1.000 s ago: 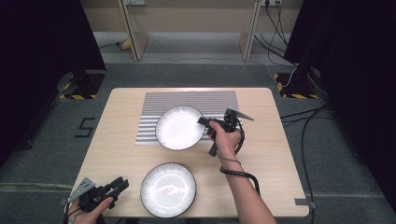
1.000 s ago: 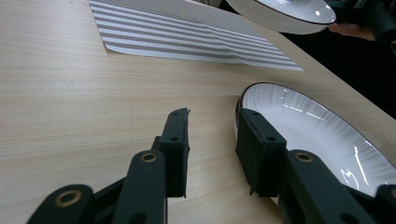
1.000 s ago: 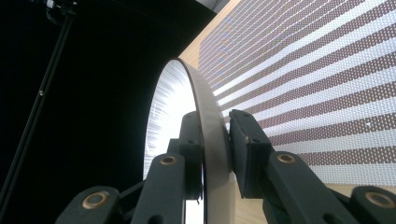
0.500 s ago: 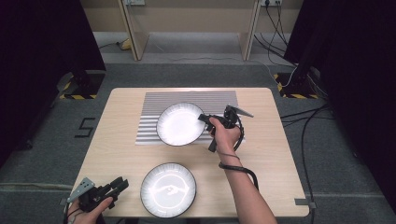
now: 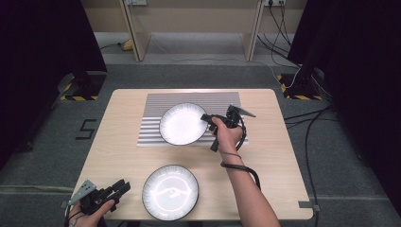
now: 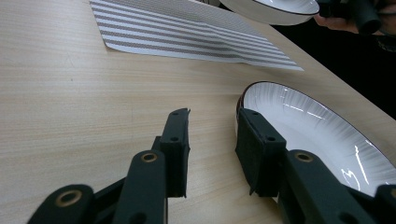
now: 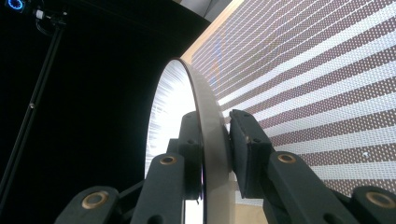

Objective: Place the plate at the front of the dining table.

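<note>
Jaws of the right gripper (image 7: 215, 140) pinch the right rim of the far plate (image 5: 182, 124) over the striped mat (image 5: 151, 130), while the left gripper (image 6: 212, 149), jaws spread and empty, rests just left of the near plate (image 6: 317, 135).

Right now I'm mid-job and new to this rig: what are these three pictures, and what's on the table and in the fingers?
A person works with a hand-held gripper in each hand; there is no robot arm. The high view looks down on the wooden table. The other two pictures come from cameras riding on each gripper.

On the table lie a striped mat and a near plate. The right gripper has its fingers clamped on the rim of the far plate, over the mat. The left gripper rests at the table's near left corner, open and holding nothing, beside the near plate.
</note>
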### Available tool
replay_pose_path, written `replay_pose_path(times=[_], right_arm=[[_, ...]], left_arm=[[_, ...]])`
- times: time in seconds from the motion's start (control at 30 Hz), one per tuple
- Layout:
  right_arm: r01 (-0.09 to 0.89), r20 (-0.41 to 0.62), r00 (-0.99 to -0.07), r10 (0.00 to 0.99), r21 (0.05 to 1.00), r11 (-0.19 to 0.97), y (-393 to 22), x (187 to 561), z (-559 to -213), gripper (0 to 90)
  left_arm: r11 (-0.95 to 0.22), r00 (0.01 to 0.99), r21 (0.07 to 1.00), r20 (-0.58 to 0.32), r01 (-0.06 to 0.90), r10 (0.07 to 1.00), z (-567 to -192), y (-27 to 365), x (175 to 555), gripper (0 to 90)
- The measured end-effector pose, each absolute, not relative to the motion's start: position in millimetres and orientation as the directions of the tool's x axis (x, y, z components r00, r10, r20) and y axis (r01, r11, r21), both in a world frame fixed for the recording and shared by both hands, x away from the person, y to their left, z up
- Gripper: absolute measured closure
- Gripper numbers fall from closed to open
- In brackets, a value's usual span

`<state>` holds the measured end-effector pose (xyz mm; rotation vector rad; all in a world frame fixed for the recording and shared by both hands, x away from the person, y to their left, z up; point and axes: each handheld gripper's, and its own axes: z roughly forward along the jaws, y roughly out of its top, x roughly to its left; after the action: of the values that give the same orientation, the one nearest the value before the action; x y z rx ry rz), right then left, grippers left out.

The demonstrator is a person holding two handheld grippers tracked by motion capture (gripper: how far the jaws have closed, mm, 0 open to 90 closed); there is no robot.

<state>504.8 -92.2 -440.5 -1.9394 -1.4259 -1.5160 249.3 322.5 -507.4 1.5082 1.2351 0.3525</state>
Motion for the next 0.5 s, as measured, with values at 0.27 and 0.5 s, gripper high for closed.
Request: replay_pose_path(times=[0.27, 0.5], right_arm=[[0.826, 0.855, -0.037, 0.518, 0.318, -0.466, -91.6, 510.5, -445.0, 75.0], [0.826, 0.850, -0.033, 0.527, 0.320, -0.465, -89.4, 515.1, -448.1, 75.0]], left_arm=[[0.145, 0.411, 0.852, -0.384, 0.503, 0.827, -508.1, 321.8, 249.6, 64.0], [0.146, 0.411, 0.852, -0.384, 0.503, 0.827, -508.4, 322.1, 249.8, 64.0]])
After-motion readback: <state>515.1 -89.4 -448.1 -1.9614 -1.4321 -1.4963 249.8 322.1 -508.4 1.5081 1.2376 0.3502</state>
